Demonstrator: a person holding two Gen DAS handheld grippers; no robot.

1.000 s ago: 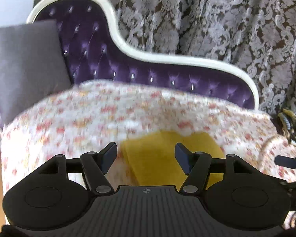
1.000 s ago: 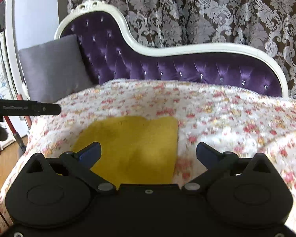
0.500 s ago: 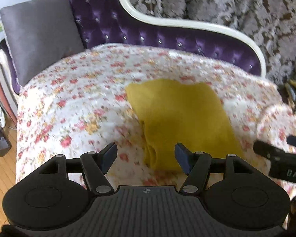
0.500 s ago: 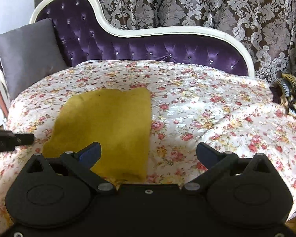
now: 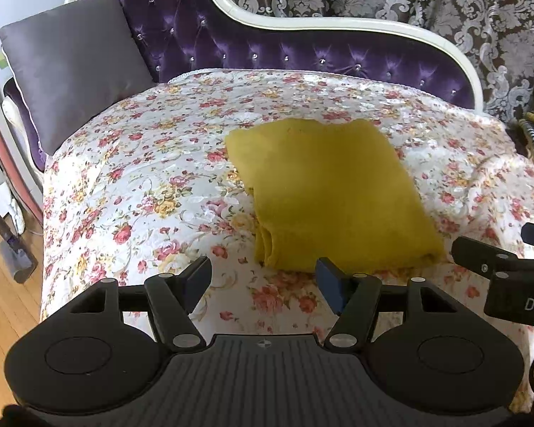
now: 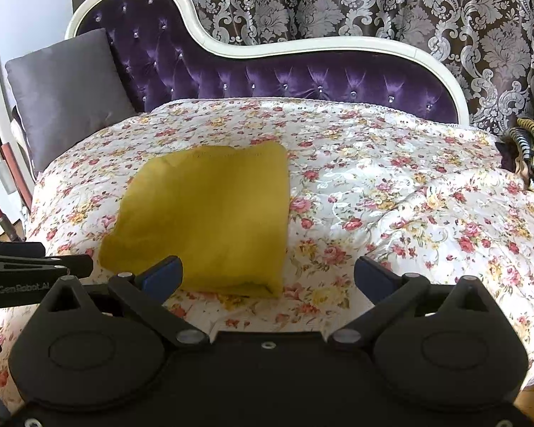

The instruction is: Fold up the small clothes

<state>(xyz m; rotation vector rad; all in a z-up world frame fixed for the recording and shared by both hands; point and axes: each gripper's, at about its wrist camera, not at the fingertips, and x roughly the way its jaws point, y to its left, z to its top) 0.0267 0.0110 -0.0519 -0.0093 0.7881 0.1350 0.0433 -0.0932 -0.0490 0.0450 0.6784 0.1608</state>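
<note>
Yellow garment [image 5: 329, 195] lies folded on the floral quilt [image 5: 153, 178] covering a purple tufted chaise [image 5: 302, 53]. Shape roughly rectangular, flat, stacked layers visible at its near left edge in the left wrist view. In the right wrist view the same garment [image 6: 210, 217] sits left of centre on the quilt [image 6: 391, 195], near edge just beyond the tool fingers.

Left tool [image 5: 263, 281]: jaws apart, nothing between them. It hangs over the quilt at the near edge, short of the garment; the right finger [image 5: 329, 284] overlaps the garment's near hem in view, contact cannot be told.

Right tool [image 6: 267, 274]: jaws spread wide, nothing held. The left finger [image 6: 162, 277] overlaps the garment's near edge in view; the right finger sits over bare quilt.

Each tool shows at the edge of the other's view: the right one at the right border of the left wrist view, the left one at the left border of the right wrist view.

Grey cushion [image 5: 71, 67] leans at the chaise's left end. Patterned damask curtain [image 6: 373, 0] behind. Striped fabric [image 6: 532, 156] at the far right edge of the quilt. Wooden floor [image 5: 3, 302] at left.
</note>
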